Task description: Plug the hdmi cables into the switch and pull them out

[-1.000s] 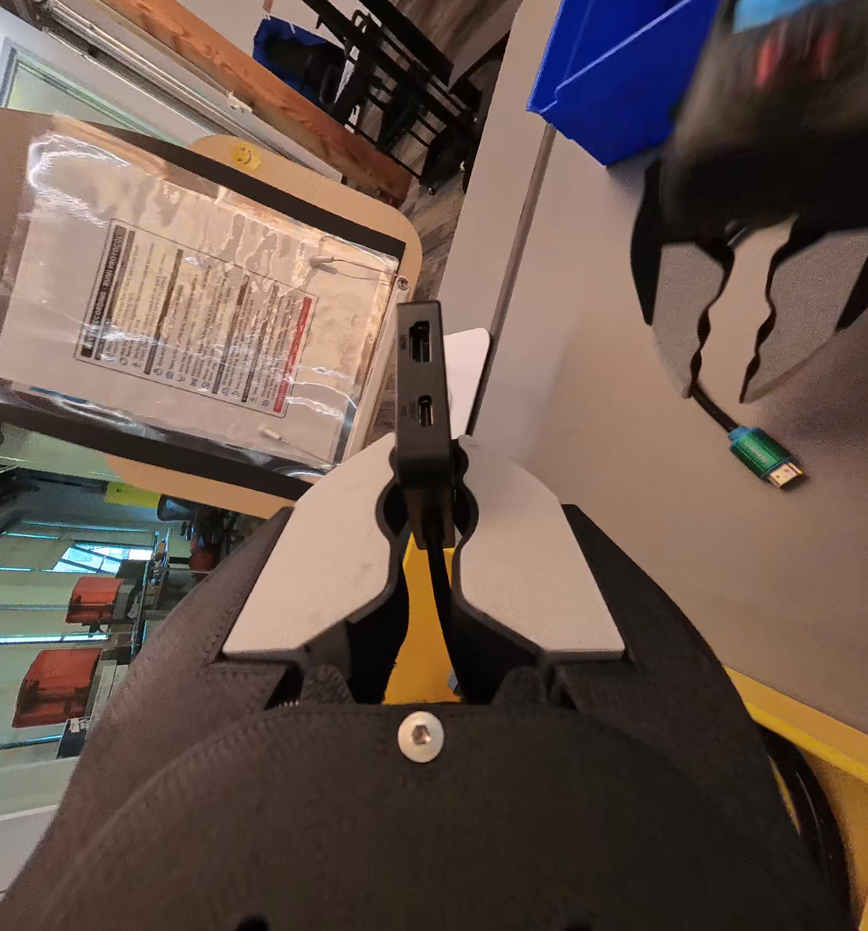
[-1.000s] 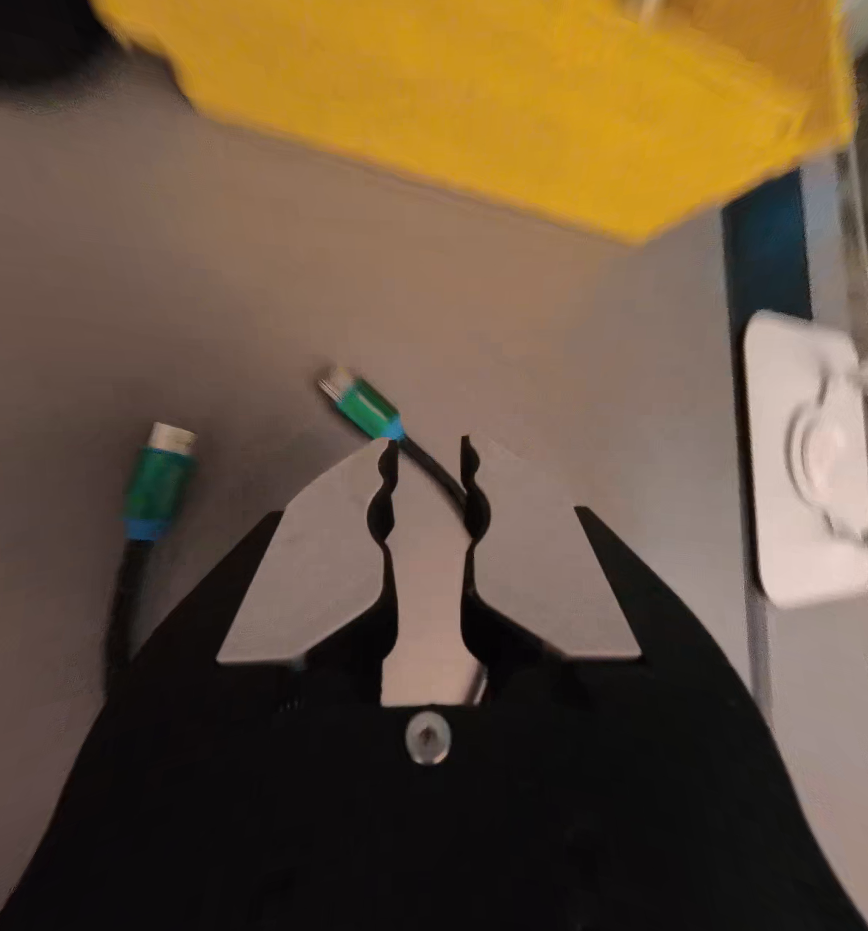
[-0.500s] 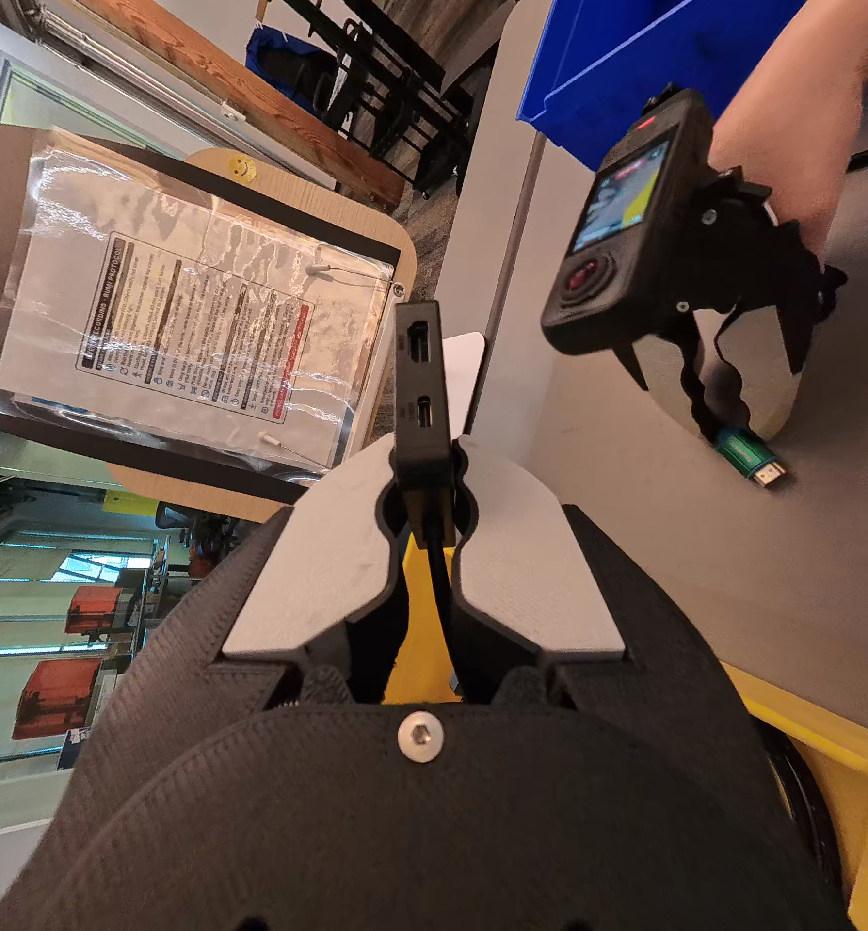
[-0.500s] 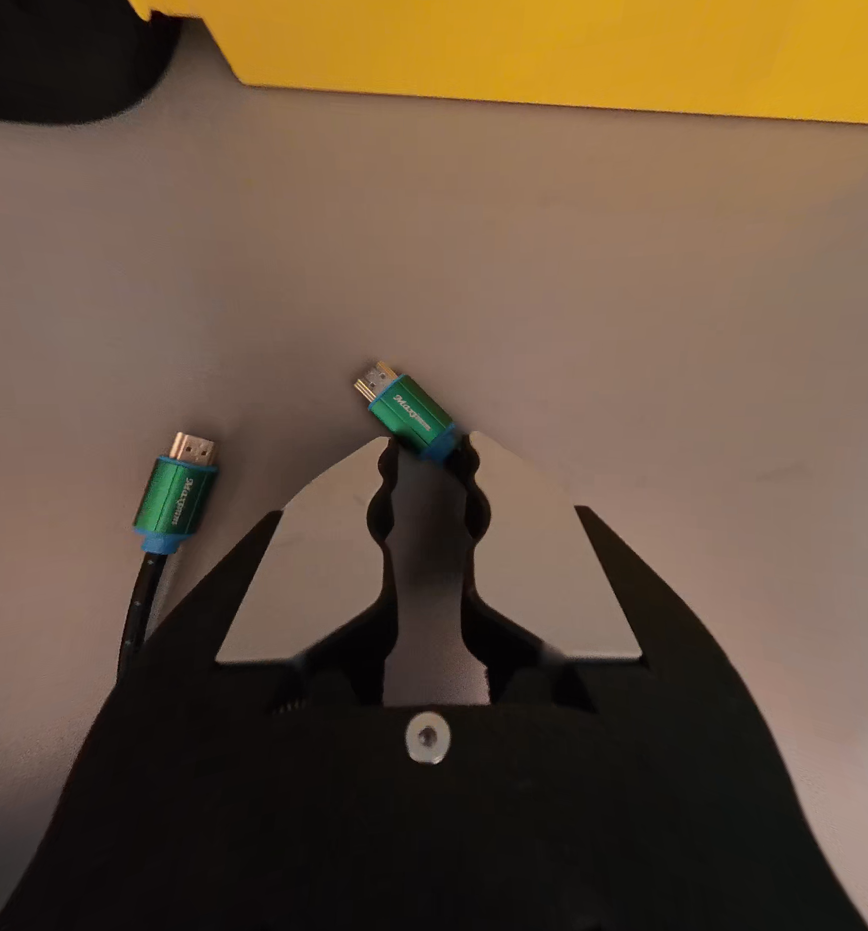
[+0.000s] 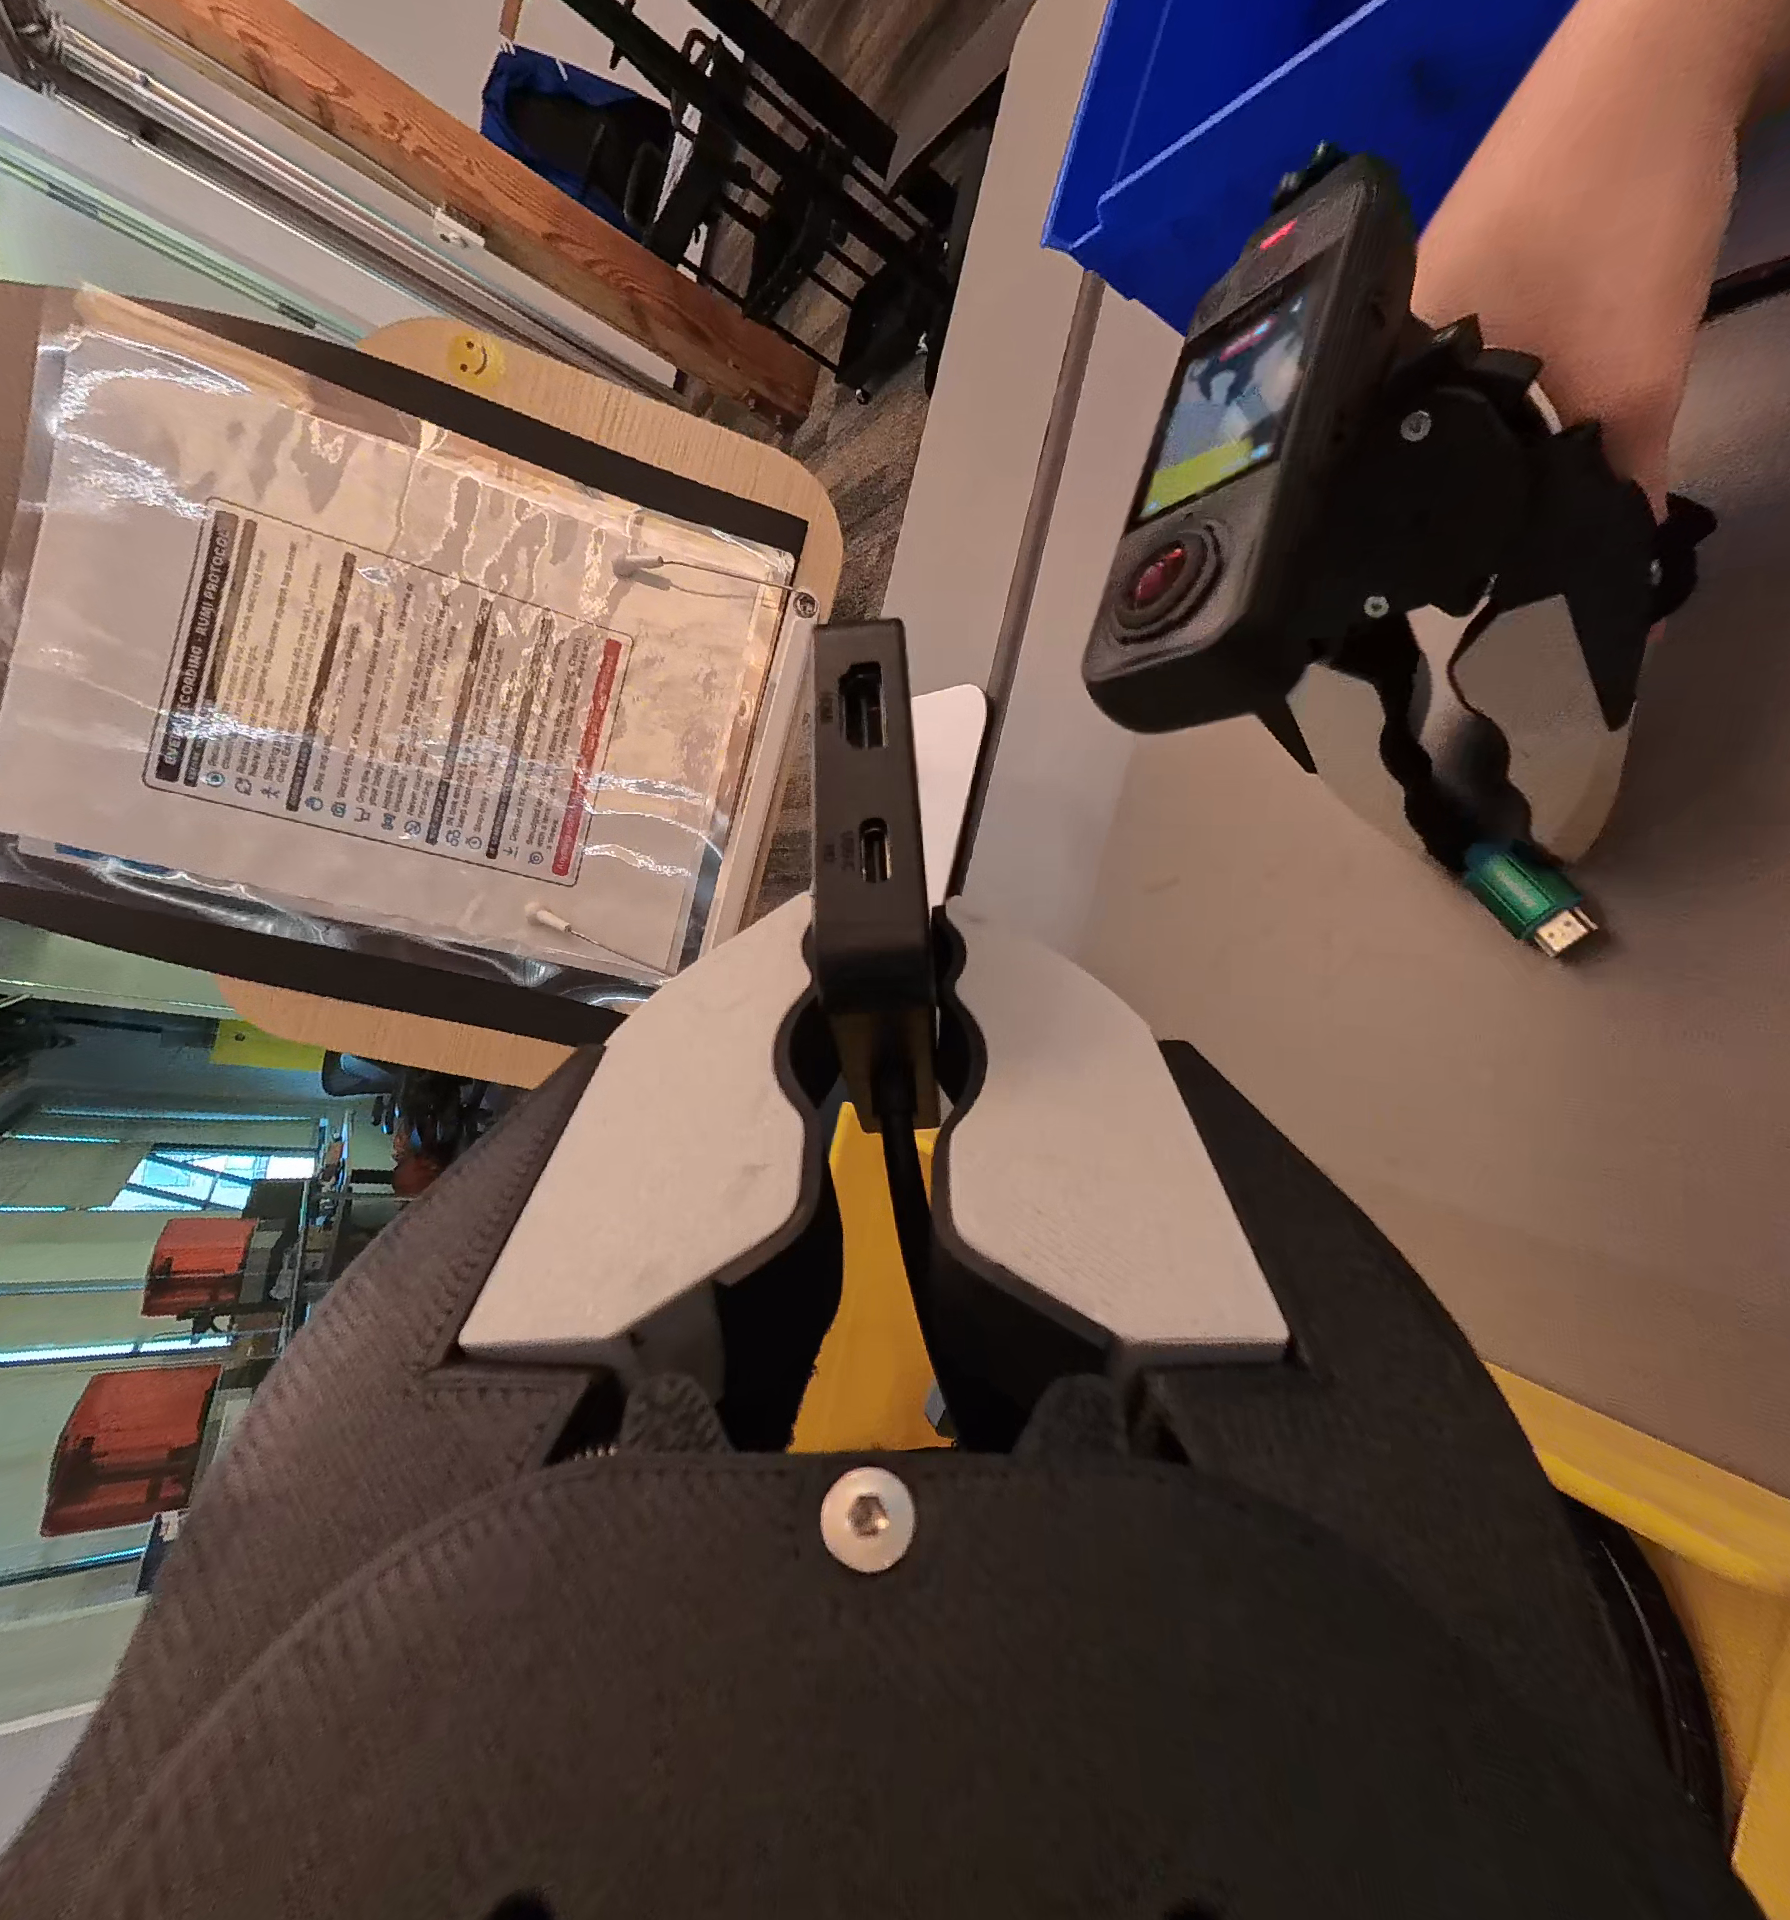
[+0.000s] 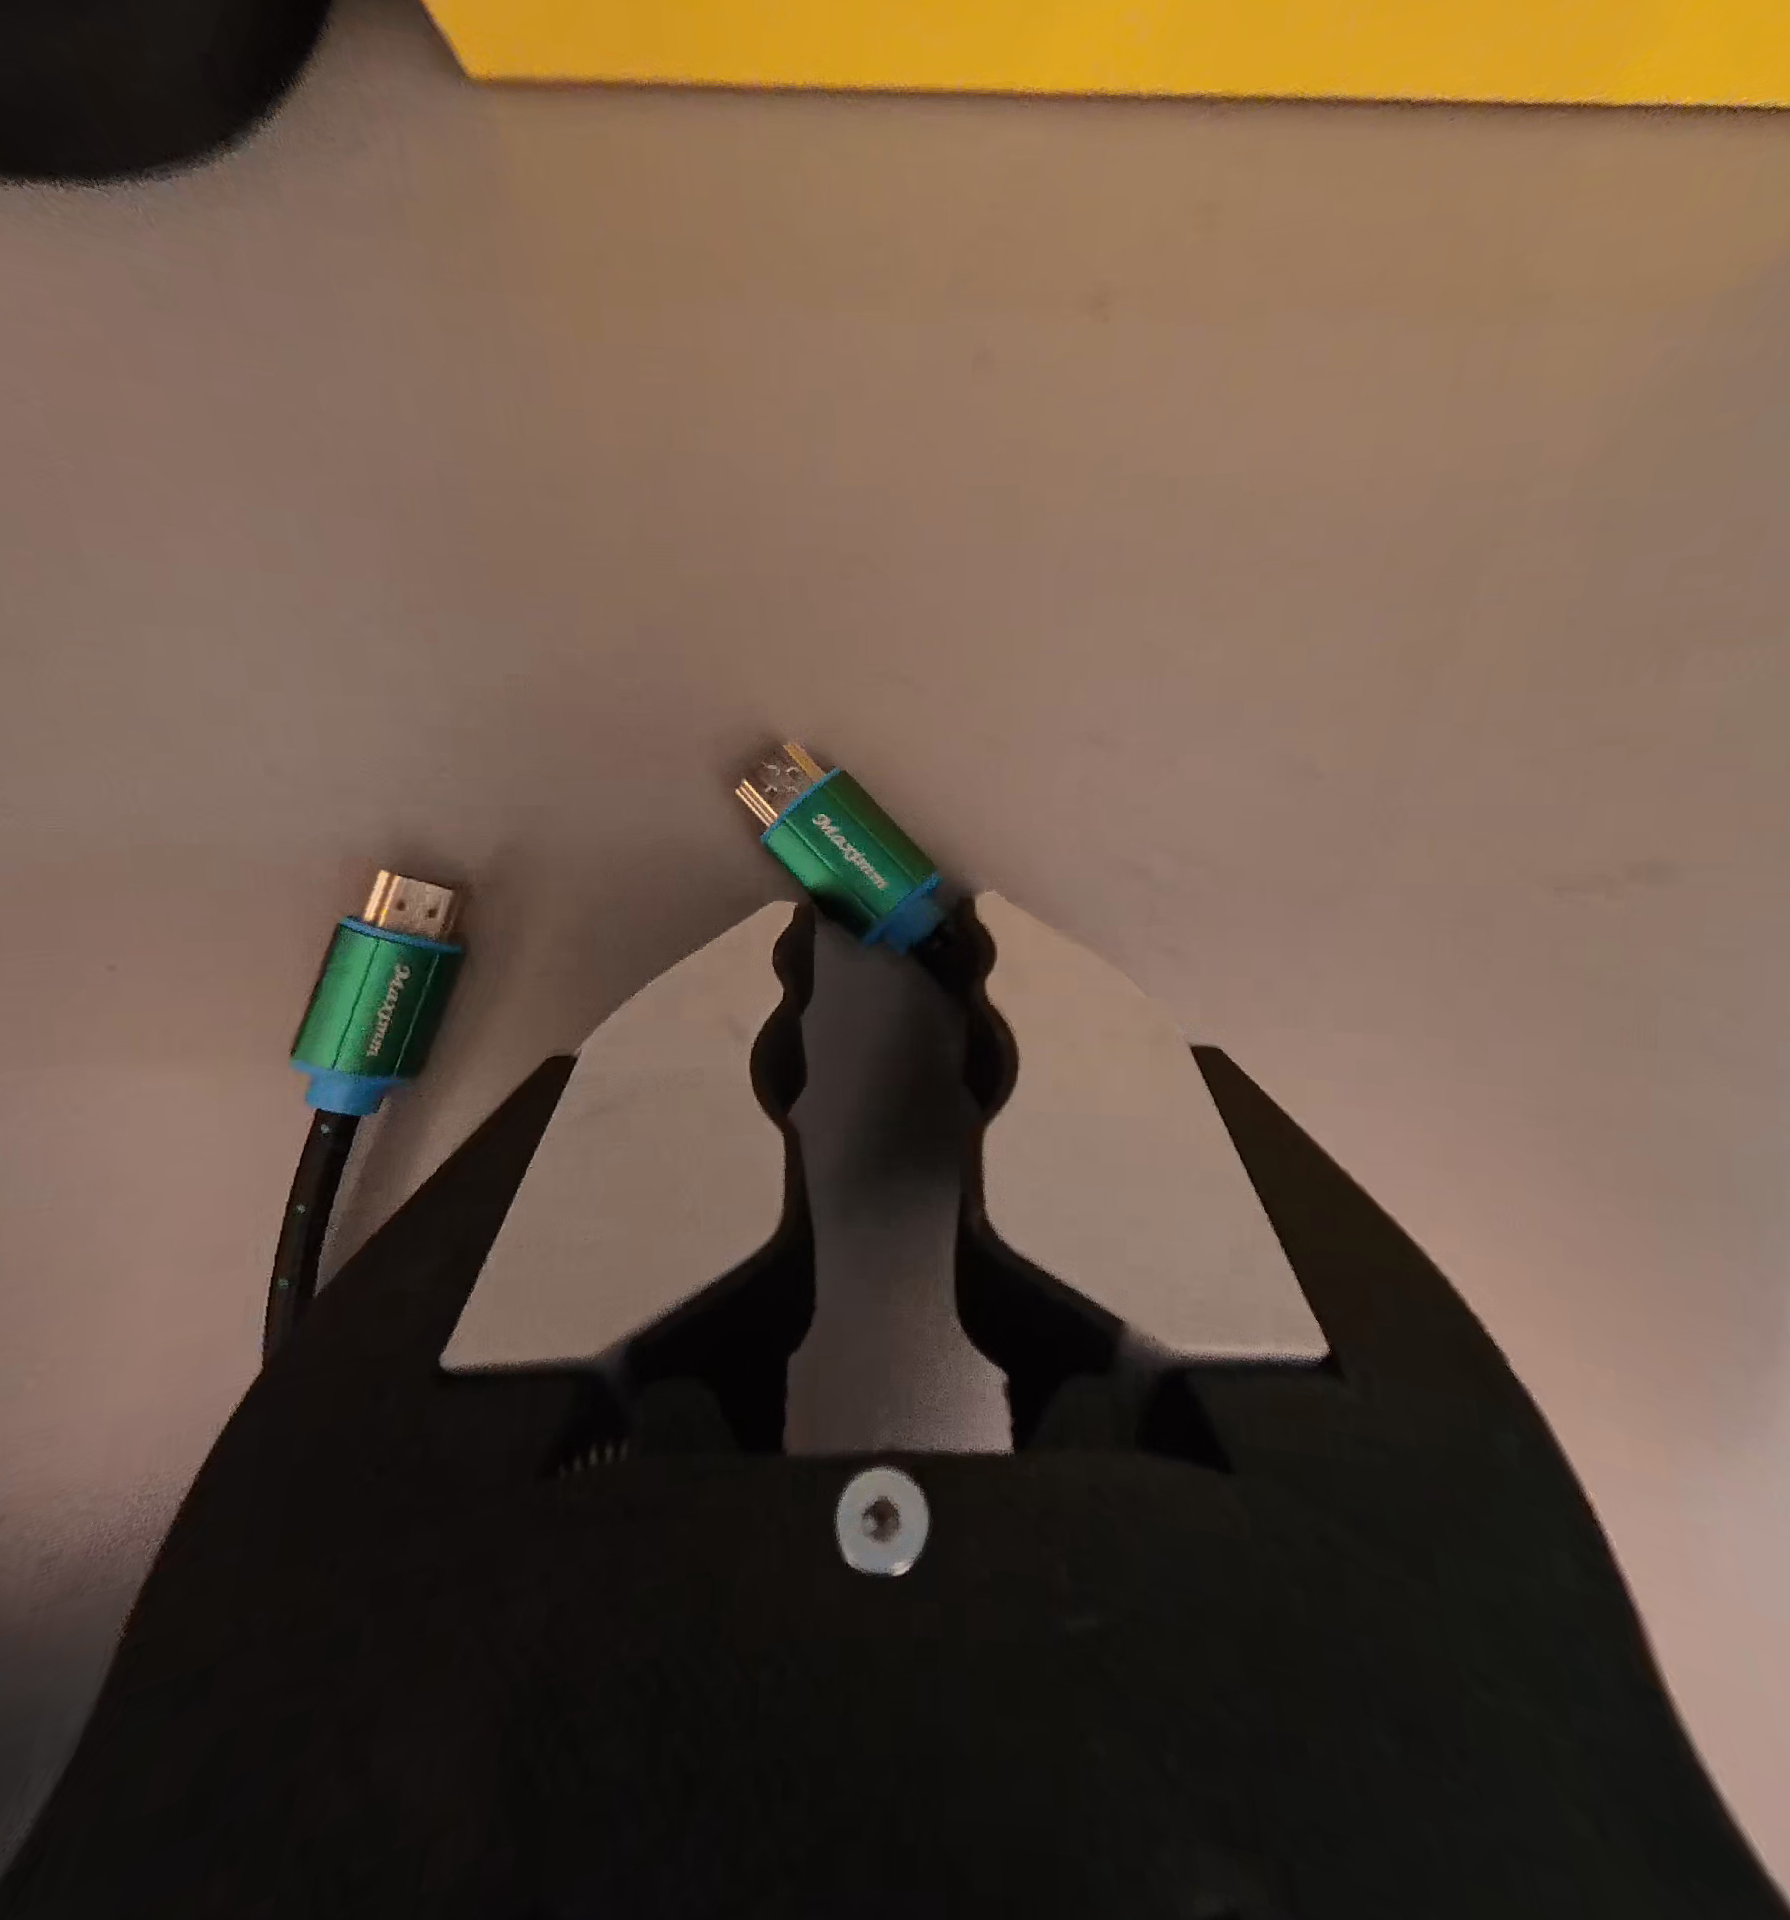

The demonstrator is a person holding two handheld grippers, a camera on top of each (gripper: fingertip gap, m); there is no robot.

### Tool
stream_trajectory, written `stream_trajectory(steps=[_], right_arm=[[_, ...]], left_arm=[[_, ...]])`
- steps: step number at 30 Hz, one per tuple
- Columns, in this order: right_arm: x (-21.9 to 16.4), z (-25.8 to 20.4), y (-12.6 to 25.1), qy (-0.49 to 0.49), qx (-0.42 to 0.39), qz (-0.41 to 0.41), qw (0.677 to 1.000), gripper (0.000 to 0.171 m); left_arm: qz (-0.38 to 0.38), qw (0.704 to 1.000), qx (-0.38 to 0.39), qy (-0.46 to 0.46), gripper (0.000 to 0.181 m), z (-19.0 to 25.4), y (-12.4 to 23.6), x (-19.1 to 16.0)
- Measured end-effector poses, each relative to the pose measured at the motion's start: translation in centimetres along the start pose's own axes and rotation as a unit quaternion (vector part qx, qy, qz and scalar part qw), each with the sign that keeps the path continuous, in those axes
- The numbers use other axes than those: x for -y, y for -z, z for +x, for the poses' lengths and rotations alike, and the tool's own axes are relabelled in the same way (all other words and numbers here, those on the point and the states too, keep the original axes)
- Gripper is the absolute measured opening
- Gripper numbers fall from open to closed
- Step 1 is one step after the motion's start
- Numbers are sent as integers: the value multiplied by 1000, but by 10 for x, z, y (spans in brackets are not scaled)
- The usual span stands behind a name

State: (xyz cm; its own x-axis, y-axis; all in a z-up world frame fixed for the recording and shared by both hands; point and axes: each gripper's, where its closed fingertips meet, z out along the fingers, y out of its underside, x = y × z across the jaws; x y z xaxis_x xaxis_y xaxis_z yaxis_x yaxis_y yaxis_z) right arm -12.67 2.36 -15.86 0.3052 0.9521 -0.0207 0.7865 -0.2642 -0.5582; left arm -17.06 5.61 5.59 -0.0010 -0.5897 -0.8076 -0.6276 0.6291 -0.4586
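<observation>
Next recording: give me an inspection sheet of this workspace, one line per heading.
Surface: grey table, bare where seen.
Job's things: black switch, ports empty; two green HDMI plugs on the table.
Clutter: yellow bin; blue bin.
Grippers: left hand-held gripper shut on switch; right hand-held gripper open, tips at the nearer plug.
Cables: black, braided.
Surroundings: laminated sheet on board.

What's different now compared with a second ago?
The right gripper has come down to the table and now straddles the back end of one green HDMI plug, jaws open, nothing held yet. The left gripper stays clamped on the black switch; the other plug hasn't moved.
</observation>
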Motion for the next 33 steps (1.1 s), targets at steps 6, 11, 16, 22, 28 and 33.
stream_trajectory(steps=[6,11,16,22,28,33], right_arm=[[-11,10,13,28,-52,-55,997,30],[-11,20,9,13,-63,-22,998,27],[-5,12,5,-67,14,58,996,17],[-7,22,7,-148,-15,42,988,12],[-23,41,19,-301,-145,31,942,8],[-12,42,13,-218,-185,120,951,15]], left_arm=[[3,1000,-4,-7,13,3,1,5],[6,1000,-7,-10,13,5,0,8],[-4,1000,-9,-12,13,6,-3,4],[-10,1000,-6,-10,14,5,-3,2],[-11,1000,1,-6,14,1,0,-1],[-7,1000,4,-5,13,-1,3,0]])
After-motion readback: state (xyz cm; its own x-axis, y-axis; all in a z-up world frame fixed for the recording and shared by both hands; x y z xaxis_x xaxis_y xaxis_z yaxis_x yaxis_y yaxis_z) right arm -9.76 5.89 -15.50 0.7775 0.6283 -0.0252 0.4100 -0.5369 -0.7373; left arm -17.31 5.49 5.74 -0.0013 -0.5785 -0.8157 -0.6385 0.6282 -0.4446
